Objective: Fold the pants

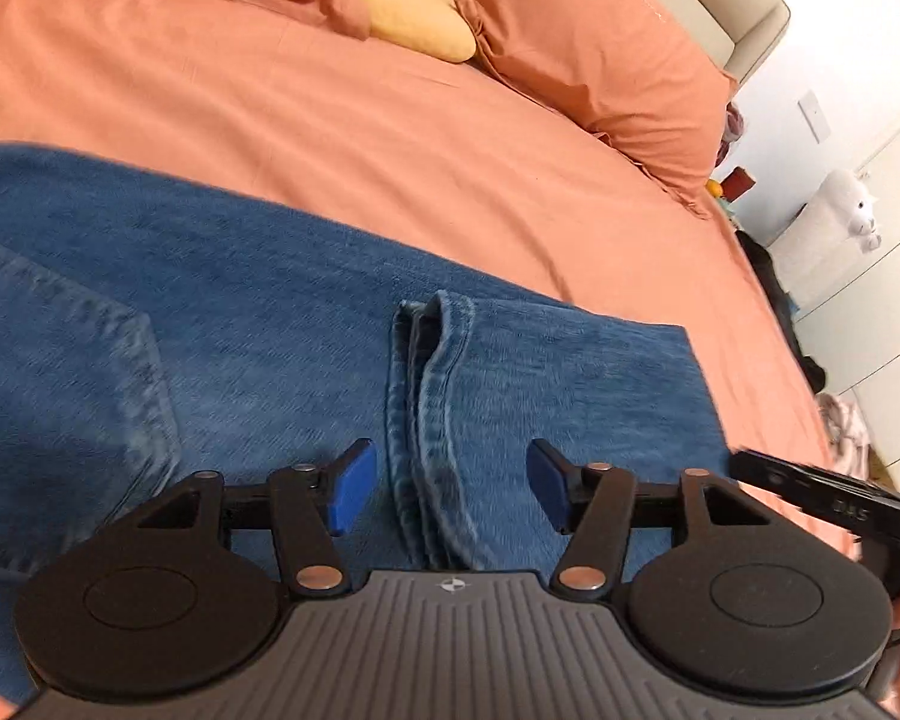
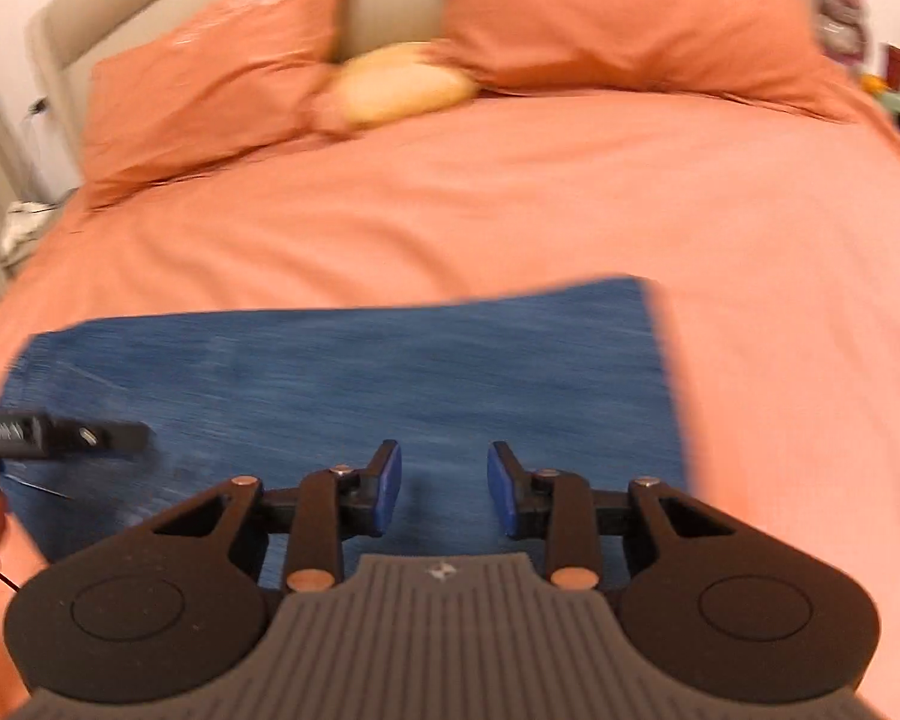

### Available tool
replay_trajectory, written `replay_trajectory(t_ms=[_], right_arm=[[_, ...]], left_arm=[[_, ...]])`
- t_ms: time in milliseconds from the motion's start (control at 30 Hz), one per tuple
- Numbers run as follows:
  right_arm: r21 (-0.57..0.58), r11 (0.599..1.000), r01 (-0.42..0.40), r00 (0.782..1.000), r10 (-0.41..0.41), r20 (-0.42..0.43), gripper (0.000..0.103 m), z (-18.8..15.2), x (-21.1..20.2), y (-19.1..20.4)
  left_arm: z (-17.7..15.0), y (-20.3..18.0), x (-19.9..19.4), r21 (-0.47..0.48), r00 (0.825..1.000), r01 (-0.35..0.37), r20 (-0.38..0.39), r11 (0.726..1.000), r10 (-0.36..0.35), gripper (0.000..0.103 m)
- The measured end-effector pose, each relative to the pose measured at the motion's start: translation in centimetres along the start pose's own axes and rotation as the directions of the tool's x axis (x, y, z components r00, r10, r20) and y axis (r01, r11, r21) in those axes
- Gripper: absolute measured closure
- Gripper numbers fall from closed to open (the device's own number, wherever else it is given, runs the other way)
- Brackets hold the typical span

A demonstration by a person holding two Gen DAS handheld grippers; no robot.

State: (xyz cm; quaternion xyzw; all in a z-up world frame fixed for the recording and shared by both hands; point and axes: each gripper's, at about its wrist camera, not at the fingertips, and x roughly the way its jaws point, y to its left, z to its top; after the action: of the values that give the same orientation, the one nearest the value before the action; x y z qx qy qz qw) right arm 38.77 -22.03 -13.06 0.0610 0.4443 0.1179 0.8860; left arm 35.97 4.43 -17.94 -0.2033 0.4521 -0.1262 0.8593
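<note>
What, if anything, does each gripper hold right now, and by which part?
Nothing. The left gripper and the right gripper are both open above the jeans, their pads apart from the denim.

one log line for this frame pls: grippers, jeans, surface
left gripper: open, astride hem seam, nothing gripped | right gripper: open, empty, over denim | jeans: folded, flat | surface: orange bed cover

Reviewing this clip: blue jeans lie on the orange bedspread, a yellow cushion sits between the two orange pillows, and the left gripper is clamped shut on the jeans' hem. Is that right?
Not quite. The left gripper is open, not clamped: the left wrist view shows its blue pads apart on either side of the hem, touching nothing. The rest stands: jeans on the orange bedspread, yellow cushion between the pillows.
</note>
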Motion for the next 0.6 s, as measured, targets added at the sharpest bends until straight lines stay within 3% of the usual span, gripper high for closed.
replay_trajectory(t_ms=[67, 133, 233, 300, 467, 600], right_arm=[[0.034, 0.999, 0.038, 0.999, -0.038, -0.007, 0.077, 0.0, -0.6, -3.7], [0.053, 0.997, 0.051, 0.999, -0.051, -0.002, 0.087, 0.7, -0.7, -6.3], [0.054, 0.998, 0.029, 0.999, -0.030, 0.024, 0.092, 2.3, 0.7, -7.6], [0.035, 0.999, 0.028, 0.999, -0.030, 0.037, 0.093, 3.8, 2.1, -7.3], [0.003, 1.000, 0.029, 0.999, -0.029, 0.023, 0.099, 7.2, 7.5, -7.4], [0.020, 0.999, 0.046, 0.998, -0.045, -0.047, 0.103, 7.9, 11.7, -8.6]], left_arm=[[0.5, -1.5, 0.4, 0.075, 0.999, -0.038, 0.031, 0.996, 0.036, 0.041], [1.1, -2.9, 1.0, 0.142, 0.998, -0.049, 0.032, 0.989, 0.045, 0.048], [1.9, -4.7, 2.8, 0.223, 0.996, -0.083, 0.004, 0.971, 0.085, 0.066], [2.1, -5.5, 4.2, 0.264, 0.992, -0.123, -0.007, 0.957, 0.129, 0.072], [2.2, -5.1, 7.3, 0.296, 0.972, -0.198, -0.065, 0.934, 0.226, 0.089], [2.3, -4.1, 8.2, 0.292, 0.970, -0.189, -0.096, 0.938, 0.225, 0.092]])
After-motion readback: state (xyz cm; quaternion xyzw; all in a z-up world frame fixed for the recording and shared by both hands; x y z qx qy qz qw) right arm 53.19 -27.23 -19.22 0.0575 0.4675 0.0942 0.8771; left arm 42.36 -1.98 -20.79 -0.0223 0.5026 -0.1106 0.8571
